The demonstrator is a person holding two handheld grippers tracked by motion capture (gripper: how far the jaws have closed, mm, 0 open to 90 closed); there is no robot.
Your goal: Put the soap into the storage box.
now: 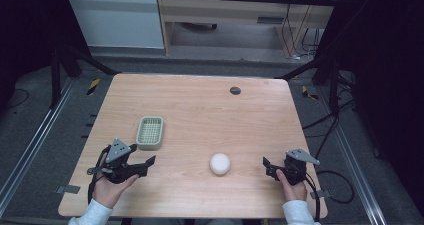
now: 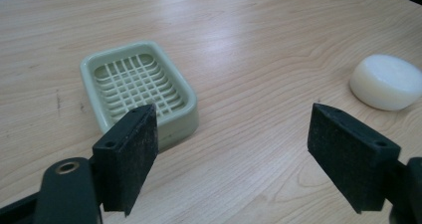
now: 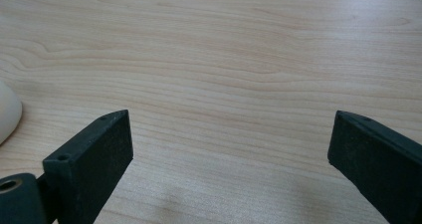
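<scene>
Wooden surface (image 1: 200, 115): green soap dish (image 1: 150, 132), white soap bar (image 1: 220, 163). Your left gripper (image 1: 145, 164) and right gripper (image 1: 266, 166): jaws released, holding nothing.

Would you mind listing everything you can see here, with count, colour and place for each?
soap dish: one, pale green with a slotted grid floor, left of the table's middle, empty.
soap bar: one, white and round, on the near middle of the table, apart from the dish.
table: one, light wood grain, under both things.
grommet: one, dark and round, set in the table's far side.
left gripper: one, black, near the left edge just in front of the dish, jaws open with nothing between them.
right gripper: one, black, near the right edge beside the soap, jaws open with nothing between them.
sleeves: two, white, at the bottom edge.
</scene>
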